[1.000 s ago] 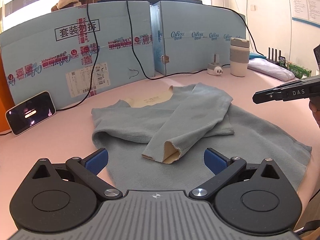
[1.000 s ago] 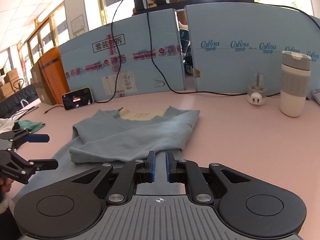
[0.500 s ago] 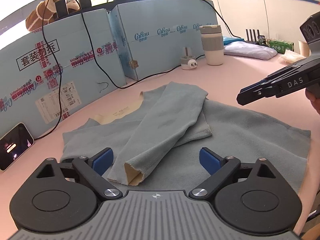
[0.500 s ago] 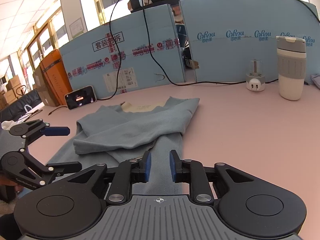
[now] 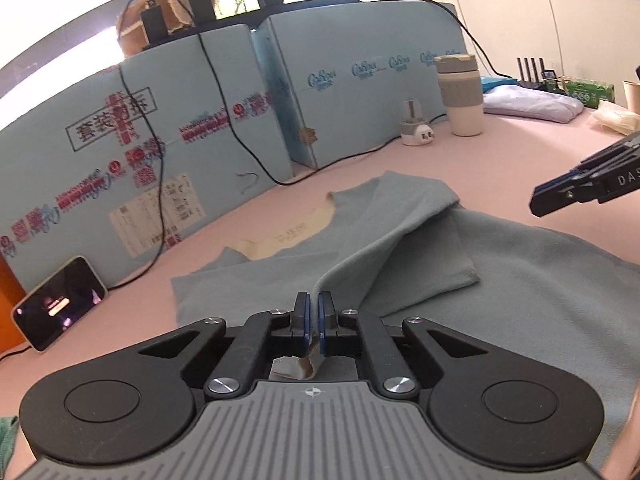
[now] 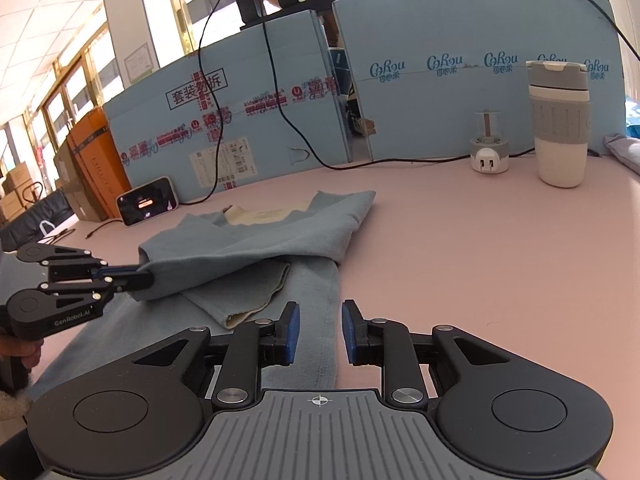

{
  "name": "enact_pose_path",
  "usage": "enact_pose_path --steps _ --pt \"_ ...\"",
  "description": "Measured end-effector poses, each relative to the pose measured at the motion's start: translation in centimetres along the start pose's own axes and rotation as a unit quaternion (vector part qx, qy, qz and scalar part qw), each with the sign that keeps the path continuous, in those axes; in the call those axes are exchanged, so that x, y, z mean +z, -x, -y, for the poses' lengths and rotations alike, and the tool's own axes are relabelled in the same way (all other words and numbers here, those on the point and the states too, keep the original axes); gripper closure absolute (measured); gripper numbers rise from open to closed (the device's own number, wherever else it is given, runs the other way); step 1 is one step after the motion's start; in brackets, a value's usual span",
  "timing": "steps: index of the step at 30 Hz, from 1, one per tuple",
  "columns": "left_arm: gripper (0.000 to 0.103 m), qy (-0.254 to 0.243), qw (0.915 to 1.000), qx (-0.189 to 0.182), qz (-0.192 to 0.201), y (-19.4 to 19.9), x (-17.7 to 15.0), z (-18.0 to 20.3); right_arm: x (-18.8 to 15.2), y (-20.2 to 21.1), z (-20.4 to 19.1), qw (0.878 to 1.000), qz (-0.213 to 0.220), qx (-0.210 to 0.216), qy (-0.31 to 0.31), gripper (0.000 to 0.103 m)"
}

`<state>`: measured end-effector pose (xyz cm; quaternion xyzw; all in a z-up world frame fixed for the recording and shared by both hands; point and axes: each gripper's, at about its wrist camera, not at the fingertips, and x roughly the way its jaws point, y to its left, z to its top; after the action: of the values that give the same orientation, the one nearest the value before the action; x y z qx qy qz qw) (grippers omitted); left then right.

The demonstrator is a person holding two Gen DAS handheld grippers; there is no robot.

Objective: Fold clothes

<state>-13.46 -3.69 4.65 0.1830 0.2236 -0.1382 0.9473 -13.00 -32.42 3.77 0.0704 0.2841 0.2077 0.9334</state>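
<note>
A blue-grey sweater (image 5: 528,280) lies flat on the pink table (image 5: 500,152), with its cream neck lining at the far side. One sleeve (image 5: 384,236) crosses the body. My left gripper (image 5: 314,300) is shut on that sleeve's cuff, and the cream inside of the cuff shows behind the pads. From the right wrist view, the left gripper (image 6: 146,278) holds the sleeve (image 6: 240,256) slightly raised at the left. My right gripper (image 6: 318,316) stands open just above the sweater's (image 6: 320,288) right edge, with nothing pinched. The other sleeve's cuff (image 6: 240,318) lies flat nearby.
Blue foam boards (image 6: 460,92) with hanging cables wall off the table's far side, and a person stands behind them. A lit phone (image 6: 147,205) leans at the left. A plug adapter (image 6: 489,152) and a tumbler (image 6: 560,120) stand at the right. Folded pale cloth (image 5: 532,102) lies further right.
My left gripper's jaws have closed on the sleeve cuff and the sleeve has lifted a little. The right gripper's jaws have parted slightly.
</note>
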Motion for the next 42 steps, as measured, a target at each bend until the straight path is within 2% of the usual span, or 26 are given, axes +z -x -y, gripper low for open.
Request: enact_pose_path --steps 3,6,10,11,13,14,16,18,22,26,29,35,42 --pt "0.099 0.001 0.9997 0.023 -0.006 0.1 -0.1 -1.1 0.0 -0.2 -0.1 1.000 -0.002 0.003 0.002 0.079" --pt "0.099 0.000 0.9994 0.027 -0.024 -0.2 -0.9 -1.5 -0.1 -0.4 -0.1 1.000 -0.004 0.003 0.001 0.079" --pt "0.097 0.001 0.9994 0.008 -0.034 -0.1 -1.8 -1.2 0.1 -0.7 0.0 1.000 -0.005 0.000 0.000 0.079" --pt "0.092 0.000 0.9994 0.007 -0.033 0.1 -1.9 -1.1 0.2 -0.8 0.0 1.000 -0.004 -0.001 0.000 0.079" --pt "0.076 0.005 0.9996 0.007 -0.025 0.4 -1.8 -1.2 0.4 -0.7 0.0 1.000 -0.002 -0.002 0.002 0.079" --pt "0.063 0.010 0.9997 0.007 -0.021 0.5 -1.7 -1.4 0.6 -0.7 0.1 1.000 0.000 -0.003 0.002 0.079" --pt "0.055 0.027 0.9995 0.005 -0.014 0.7 -1.4 -2.1 1.1 -0.6 0.2 1.000 0.004 -0.005 0.002 0.079" --pt "0.036 0.052 0.9986 -0.002 -0.008 0.8 -1.1 -3.2 1.6 -0.4 0.4 1.000 0.010 -0.006 0.000 0.079" --pt "0.034 0.109 0.9939 -0.011 -0.001 0.9 -0.4 -5.8 2.8 -0.2 0.9 1.000 0.020 -0.007 0.000 0.079" --pt "0.027 0.146 0.9892 0.015 0.001 1.7 -0.3 -7.6 3.6 -0.1 1.5 1.000 0.026 -0.009 -0.013 0.079" --pt "0.023 0.164 0.9865 0.001 -0.007 2.4 -1.1 -8.0 3.2 0.2 1.5 1.000 0.025 -0.001 -0.014 0.079" --pt "0.023 0.146 0.9862 -0.026 -0.073 2.8 -3.4 -6.3 1.7 0.4 1.3 1.000 -0.001 0.009 -0.010 0.079" --pt "0.020 0.126 0.9868 -0.030 -0.098 4.7 -4.9 -4.4 -0.1 1.6 1.0 1.000 -0.023 0.014 -0.008 0.079"
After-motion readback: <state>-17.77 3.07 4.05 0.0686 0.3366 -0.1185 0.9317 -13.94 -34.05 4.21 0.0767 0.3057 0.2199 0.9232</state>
